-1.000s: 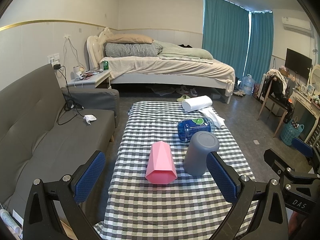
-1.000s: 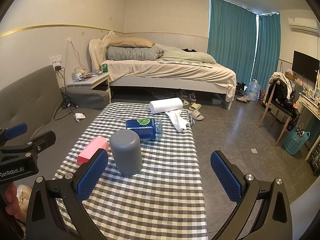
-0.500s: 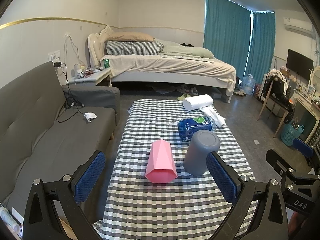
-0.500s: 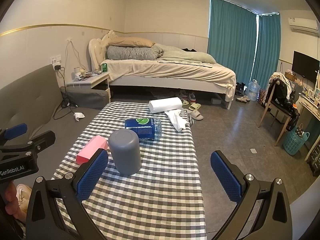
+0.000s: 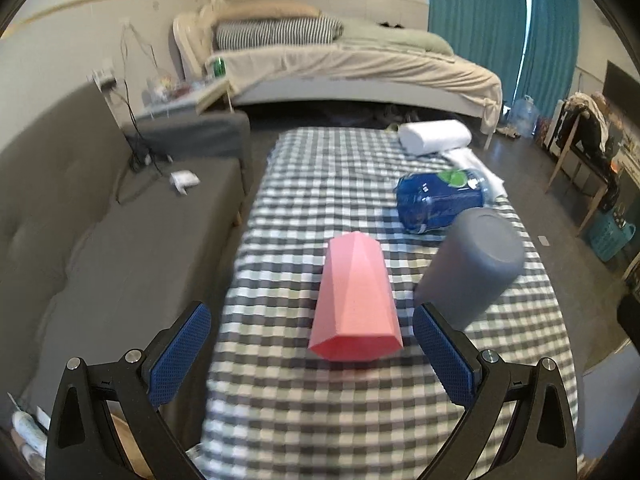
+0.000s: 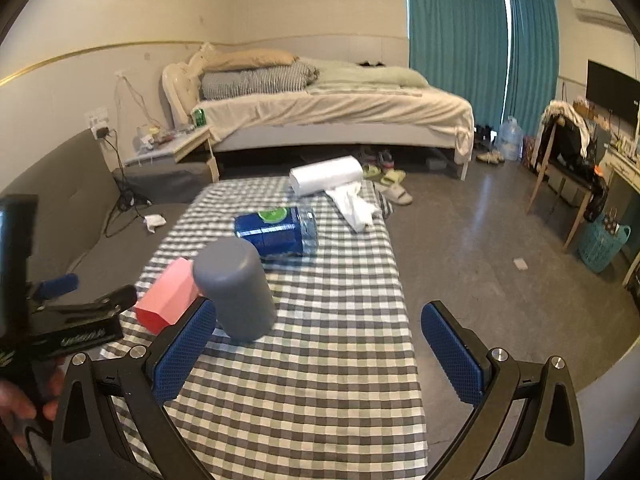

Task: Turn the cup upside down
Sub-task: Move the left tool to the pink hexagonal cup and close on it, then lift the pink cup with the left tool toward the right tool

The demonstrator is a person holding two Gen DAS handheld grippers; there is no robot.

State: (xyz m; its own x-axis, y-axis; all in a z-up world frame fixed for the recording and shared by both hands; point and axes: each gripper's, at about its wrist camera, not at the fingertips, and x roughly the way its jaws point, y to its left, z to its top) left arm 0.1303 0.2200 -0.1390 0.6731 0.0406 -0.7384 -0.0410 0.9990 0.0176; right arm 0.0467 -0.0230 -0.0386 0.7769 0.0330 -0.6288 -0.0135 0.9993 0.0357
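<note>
A pink faceted cup (image 5: pixel 354 300) lies on its side on the checked table, its wider end toward me. It shows in the right wrist view (image 6: pixel 168 297) too. A grey cup (image 5: pixel 472 264) stands mouth down just right of it, also in the right wrist view (image 6: pixel 234 288). My left gripper (image 5: pixel 312 354) is open and empty, its fingers on either side of the pink cup's near end, apart from it. My right gripper (image 6: pixel 318 352) is open and empty, its left finger (image 6: pixel 184 354) just in front of the grey cup.
A blue-labelled bottle (image 5: pixel 440 196) lies behind the cups, with a white paper roll (image 5: pixel 434 136) and a cloth (image 6: pixel 354 206) farther back. A grey sofa (image 5: pixel 100 216) runs along the table's left side. The floor (image 6: pixel 480 248) is open on the right.
My left gripper has moved forward and right, so the pink cup now sits between its fingers. My right gripper has moved forward toward the grey cup.
</note>
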